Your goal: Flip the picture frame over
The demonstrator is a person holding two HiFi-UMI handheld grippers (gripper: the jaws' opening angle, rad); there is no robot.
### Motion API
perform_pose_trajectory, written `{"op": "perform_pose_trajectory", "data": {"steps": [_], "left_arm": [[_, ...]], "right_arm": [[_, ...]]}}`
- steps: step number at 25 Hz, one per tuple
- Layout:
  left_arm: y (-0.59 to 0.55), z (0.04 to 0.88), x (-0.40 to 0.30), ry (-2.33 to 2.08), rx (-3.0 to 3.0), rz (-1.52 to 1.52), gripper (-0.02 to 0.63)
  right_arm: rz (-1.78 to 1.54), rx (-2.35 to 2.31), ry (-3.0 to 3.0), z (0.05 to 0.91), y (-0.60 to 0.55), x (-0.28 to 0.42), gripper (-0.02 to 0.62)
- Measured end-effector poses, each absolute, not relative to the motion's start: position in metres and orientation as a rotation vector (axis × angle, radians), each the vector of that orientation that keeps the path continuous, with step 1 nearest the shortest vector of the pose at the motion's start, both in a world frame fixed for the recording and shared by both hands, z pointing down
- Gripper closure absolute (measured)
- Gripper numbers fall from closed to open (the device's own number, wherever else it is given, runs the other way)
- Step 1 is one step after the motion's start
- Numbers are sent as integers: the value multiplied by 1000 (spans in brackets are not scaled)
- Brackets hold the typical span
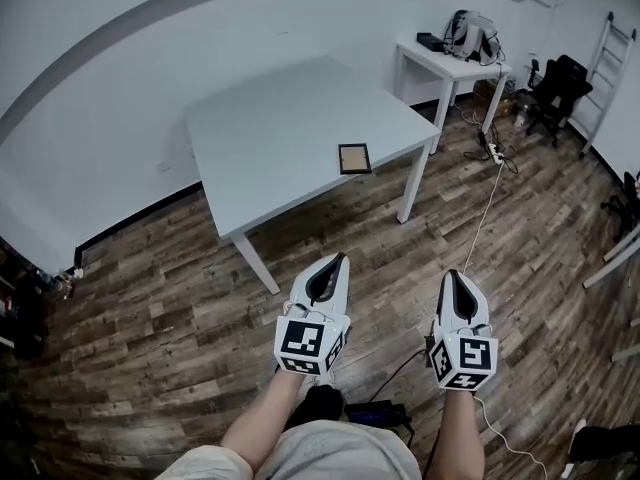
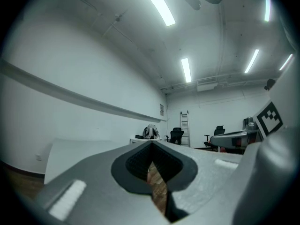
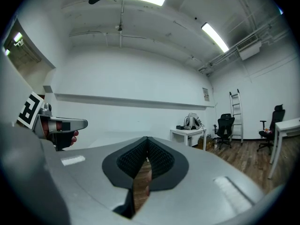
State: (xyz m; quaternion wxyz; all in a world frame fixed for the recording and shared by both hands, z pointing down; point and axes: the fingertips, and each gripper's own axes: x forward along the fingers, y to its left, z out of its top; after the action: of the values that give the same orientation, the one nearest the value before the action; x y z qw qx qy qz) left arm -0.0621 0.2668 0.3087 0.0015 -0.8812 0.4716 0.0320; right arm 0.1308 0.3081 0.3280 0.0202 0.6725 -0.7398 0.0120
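Table (image 1: 270,128) bears picture frame (image 1: 354,158), well beyond the fingers (image 1: 341,280).

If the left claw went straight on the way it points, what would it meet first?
Probably the white table, at its near edge close to the picture frame; only bare floor lies before that. Whether the left claw would clear the tabletop is unclear.

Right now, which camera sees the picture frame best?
The head view: it looks down on the picture frame, lying flat on the white table near its edge. Neither gripper view shows the frame at all.
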Motion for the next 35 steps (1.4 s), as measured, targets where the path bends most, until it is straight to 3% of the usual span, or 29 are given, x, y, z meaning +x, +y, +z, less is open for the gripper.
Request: {"op": "perform_pose_trajectory", "data": {"steps": [14,35], "left_arm": [[118,292,-109,1427,-2798,169,604],[-54,304,2,1494,-2783,123,604]], "right_arm": [[-5,2104,-2264,307,165,74,569],[85,2056,-2359,328,-22,175,570]]}}
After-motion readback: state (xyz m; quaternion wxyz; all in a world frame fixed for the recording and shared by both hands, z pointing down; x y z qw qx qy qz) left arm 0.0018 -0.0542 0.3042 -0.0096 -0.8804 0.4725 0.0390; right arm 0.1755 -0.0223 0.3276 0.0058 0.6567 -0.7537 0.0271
